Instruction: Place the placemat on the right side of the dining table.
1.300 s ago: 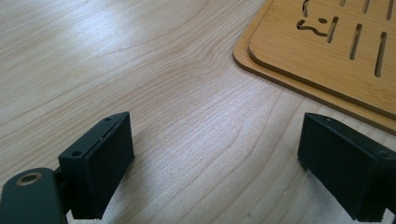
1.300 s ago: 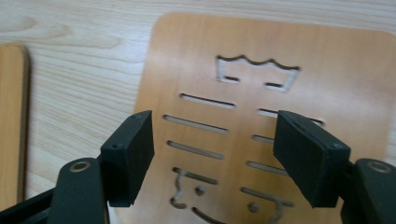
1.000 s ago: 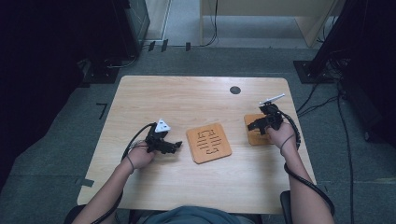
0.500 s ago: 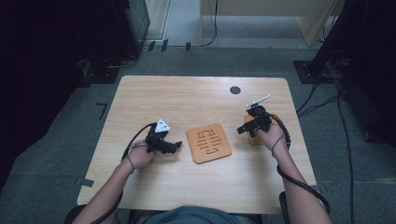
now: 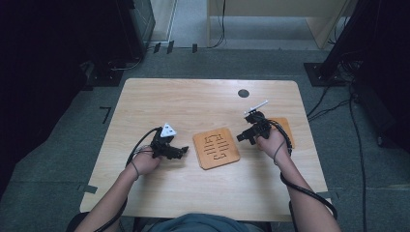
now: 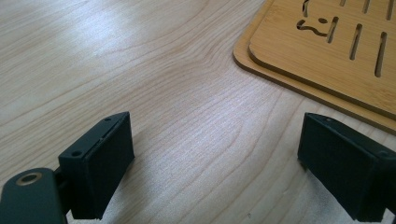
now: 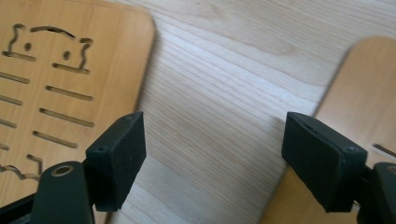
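Work in hand: slotted bamboo mats. At the middle of the table (image 5: 193, 101), toward the near side: a stack of two mats (image 5: 216, 148). Upper one cut with a cat outline and rows of slots, lower one peeking out along the edge in the left gripper view. To the right of it, partly under the right hand: a single mat (image 5: 286, 126), lying flat, apart from the stack.

Left gripper (image 6: 215, 172): released, jaws wide, nothing between them, low over bare wood just left of the stack. Right gripper (image 7: 212, 158): likewise released and empty, hovering over the strip of bare table between stack and single mat.

Probably light, thin and rigid. Little flex to expect and little to break, but smooth-faced and apt to skid across the tabletop when nudged. Lying flush, so hard to pinch from straight above. Best taken by an edge: slide one jaw under the rim, or brace the far side with the other gripper and tip it up. Then clamp across the thickness near the middle of a side. For the stack, start at the corner where the lower mat shows.
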The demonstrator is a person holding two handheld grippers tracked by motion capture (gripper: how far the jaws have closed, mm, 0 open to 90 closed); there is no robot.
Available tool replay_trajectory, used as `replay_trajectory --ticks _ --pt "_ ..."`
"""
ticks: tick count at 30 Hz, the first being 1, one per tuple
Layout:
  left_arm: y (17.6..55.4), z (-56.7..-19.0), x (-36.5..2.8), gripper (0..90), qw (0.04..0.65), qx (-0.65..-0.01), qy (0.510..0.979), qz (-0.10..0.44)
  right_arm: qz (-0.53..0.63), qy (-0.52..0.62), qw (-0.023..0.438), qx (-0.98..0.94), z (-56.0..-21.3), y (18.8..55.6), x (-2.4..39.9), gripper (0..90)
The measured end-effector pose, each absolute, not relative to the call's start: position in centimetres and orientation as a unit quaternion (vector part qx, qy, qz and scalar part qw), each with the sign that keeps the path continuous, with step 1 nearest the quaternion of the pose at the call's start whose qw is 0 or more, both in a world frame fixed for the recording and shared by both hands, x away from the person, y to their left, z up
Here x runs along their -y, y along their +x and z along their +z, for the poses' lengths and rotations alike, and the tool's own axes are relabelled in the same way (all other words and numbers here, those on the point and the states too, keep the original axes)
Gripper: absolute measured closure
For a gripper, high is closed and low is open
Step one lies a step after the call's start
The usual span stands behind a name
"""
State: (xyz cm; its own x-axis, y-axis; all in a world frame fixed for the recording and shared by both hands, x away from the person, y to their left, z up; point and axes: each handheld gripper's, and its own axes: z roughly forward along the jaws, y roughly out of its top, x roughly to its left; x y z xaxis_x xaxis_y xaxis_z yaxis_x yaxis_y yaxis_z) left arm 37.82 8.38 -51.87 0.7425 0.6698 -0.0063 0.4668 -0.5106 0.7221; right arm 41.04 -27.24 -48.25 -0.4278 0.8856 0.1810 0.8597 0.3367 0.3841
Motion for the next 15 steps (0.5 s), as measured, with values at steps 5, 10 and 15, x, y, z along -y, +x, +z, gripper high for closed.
replay_trajectory --ticks 5,10,15 --pt "37.8 -51.9 -8.4 9.6 0.367 -0.331 0.858 0.138 0.22 0.523 0.031 -0.823 -48.3 40.9 26.1 22.0" --pt "37.8 -51.9 -8.4 9.6 0.367 -0.331 0.858 0.138 0.23 0.51 0.038 -0.828 -48.4 40.7 25.0 22.1" --pt "37.8 -51.9 -8.4 9.6 0.367 -0.331 0.858 0.138 0.228 0.498 0.038 -0.836 -48.5 40.5 23.9 22.1"
